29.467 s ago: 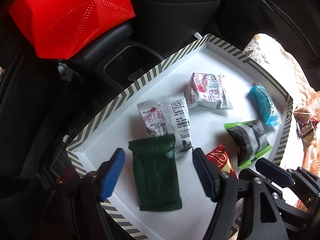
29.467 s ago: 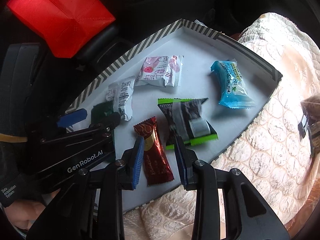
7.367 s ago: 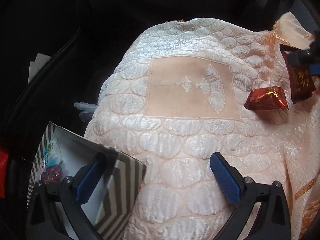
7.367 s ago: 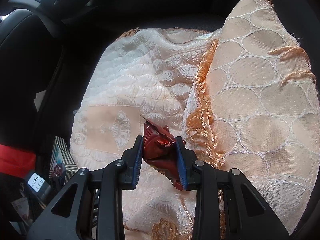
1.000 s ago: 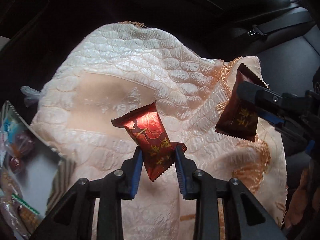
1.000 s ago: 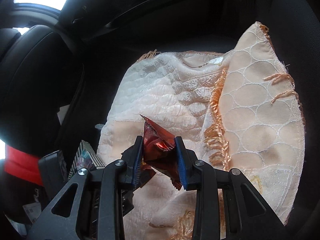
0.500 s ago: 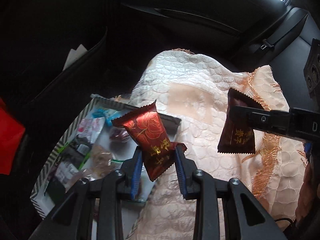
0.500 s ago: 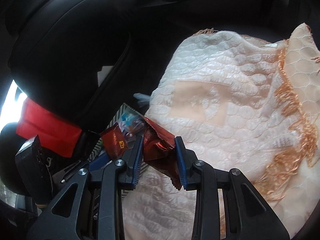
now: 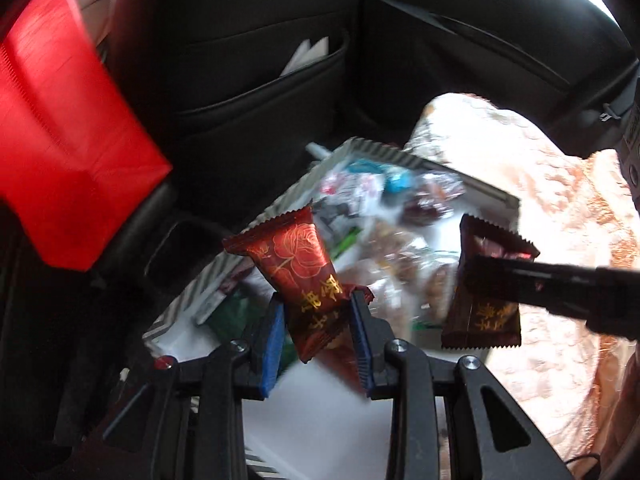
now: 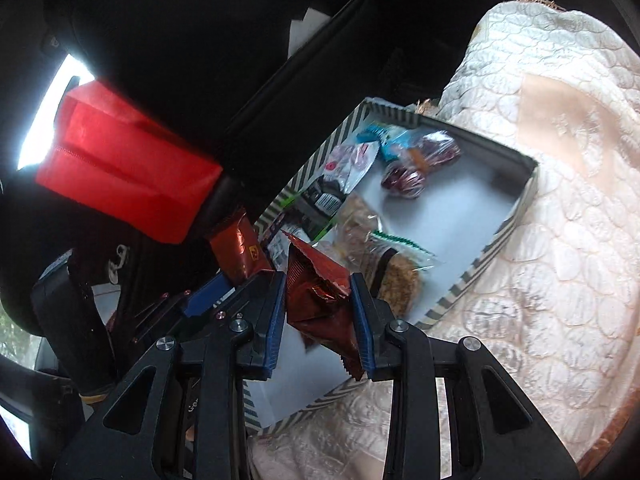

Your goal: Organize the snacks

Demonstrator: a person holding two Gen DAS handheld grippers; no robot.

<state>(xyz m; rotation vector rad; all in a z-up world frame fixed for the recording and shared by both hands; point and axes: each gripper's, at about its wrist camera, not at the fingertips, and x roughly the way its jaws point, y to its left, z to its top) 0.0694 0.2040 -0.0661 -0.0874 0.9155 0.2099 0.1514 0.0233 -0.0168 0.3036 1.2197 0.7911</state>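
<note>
My left gripper [image 9: 318,322] is shut on a red rose-print snack packet [image 9: 298,268], held above the near part of the striped tray [image 9: 288,204]. My right gripper [image 10: 318,308] is shut on a second dark red snack packet [image 10: 316,292]; from the left wrist that packet [image 9: 484,312] hangs at the right, over the tray's right side. The left gripper's packet [image 10: 240,250] shows just left of the right gripper. The white tray [image 10: 508,224] holds several wrapped snacks, blurred in the left wrist view.
A red bag [image 9: 60,144] sits on the dark console at the left. A black seat-back pocket [image 9: 272,76] with papers lies beyond the tray. A cream quilted cover [image 10: 560,208] spreads over the seat to the right of the tray.
Both grippers swung left from over the quilted cover to above the tray, each still holding its red packet. The red bag has come into view.
</note>
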